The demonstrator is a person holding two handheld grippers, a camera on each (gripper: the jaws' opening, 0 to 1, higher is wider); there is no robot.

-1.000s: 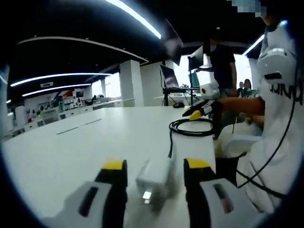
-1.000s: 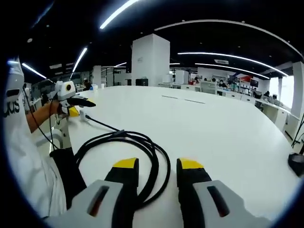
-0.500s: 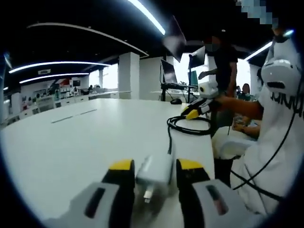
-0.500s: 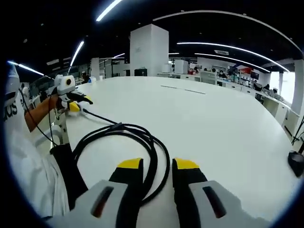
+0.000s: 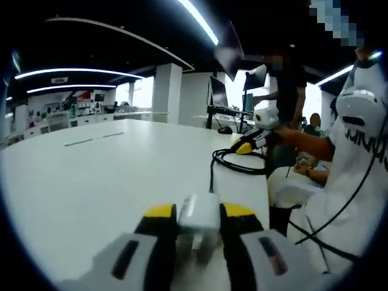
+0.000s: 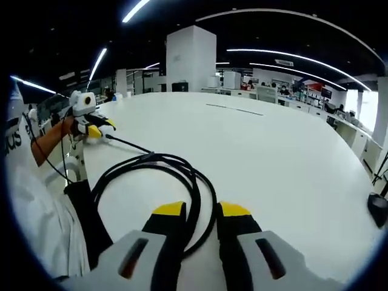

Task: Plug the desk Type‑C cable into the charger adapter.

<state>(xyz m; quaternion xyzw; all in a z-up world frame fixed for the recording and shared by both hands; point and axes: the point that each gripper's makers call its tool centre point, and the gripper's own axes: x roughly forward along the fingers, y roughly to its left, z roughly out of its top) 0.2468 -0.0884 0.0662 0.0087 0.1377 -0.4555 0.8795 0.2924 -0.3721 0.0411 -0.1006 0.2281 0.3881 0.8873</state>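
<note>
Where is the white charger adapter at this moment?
In the left gripper view, the charger adapter sits low in the centre, clamped in the left gripper above the white table, with the coiled black cable beyond it to the right.

It was a large open-plan office: a broad white surface point(image 6: 285, 151), long ceiling light strips point(image 6: 285, 71), a square white pillar point(image 6: 191, 59), monitors point(image 5: 218, 96) and rows of desks point(image 6: 315, 118) beyond.
</note>
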